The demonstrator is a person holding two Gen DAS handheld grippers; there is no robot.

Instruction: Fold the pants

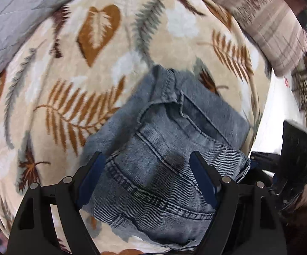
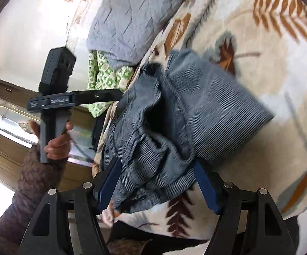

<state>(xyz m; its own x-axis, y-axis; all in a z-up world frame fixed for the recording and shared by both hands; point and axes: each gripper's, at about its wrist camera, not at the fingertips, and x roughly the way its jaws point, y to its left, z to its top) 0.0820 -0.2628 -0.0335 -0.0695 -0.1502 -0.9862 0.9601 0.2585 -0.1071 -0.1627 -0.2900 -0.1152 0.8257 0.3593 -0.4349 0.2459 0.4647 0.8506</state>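
The blue denim pants (image 1: 164, 140) lie folded into a compact bundle on the leaf-patterned blanket (image 1: 68, 74). In the left wrist view my left gripper (image 1: 147, 159) is open, its jaws spread to either side of the bundle's near end with a back pocket seam between them. In the right wrist view the pants (image 2: 196, 106) show as a bunched stack near the bed's edge. My right gripper (image 2: 155, 165) is open, its blue-padded jaws straddling the loose near folds. The left gripper's body (image 2: 55, 85) and the hand holding it show at the left.
A grey quilted cover (image 1: 19, 8) lies at the far left of the bed, a striped pillow (image 1: 270, 21) at the far right. A green patterned cloth (image 2: 102, 74) hangs at the bed's edge. Wooden furniture (image 2: 0, 148) and a white wall stand beyond the bed.
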